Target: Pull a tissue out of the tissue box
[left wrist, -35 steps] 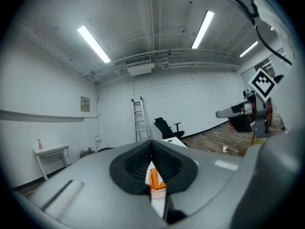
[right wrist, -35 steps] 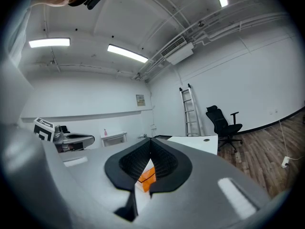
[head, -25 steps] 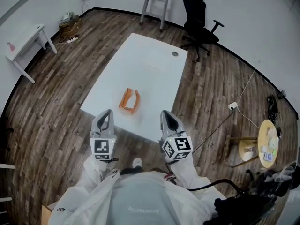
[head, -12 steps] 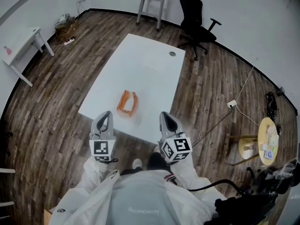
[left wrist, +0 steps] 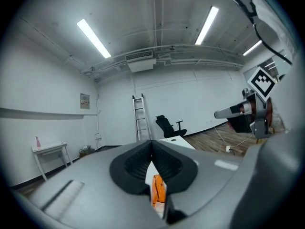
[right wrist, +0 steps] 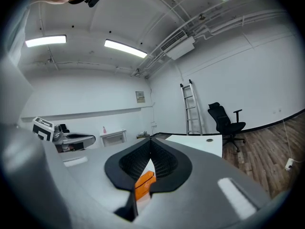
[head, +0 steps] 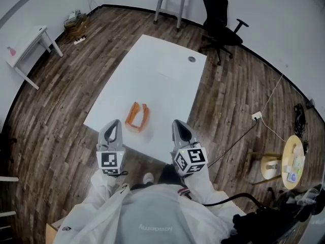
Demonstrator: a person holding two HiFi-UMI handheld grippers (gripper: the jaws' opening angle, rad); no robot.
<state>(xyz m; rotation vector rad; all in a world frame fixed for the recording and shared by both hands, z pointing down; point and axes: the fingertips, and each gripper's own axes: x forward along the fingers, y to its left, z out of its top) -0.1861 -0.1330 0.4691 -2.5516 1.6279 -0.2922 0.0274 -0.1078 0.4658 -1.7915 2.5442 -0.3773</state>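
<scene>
Jaws together on left gripper (head: 116, 122), right gripper (head: 177, 122) — tissue box (head: 134, 114) whole only overhead

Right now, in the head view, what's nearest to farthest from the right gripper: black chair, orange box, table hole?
1. Orange box, table's near end, left of right gripper.
2. Table hole, far end.
3. Black chair, beyond the table.

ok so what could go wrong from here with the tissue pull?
1. The orange rectangular tissue box sits unheld near the white table's near edge; an unbraced pull may drag or lift it.
2. Both the left gripper and right gripper have fingers shut, so they must open first.
</scene>
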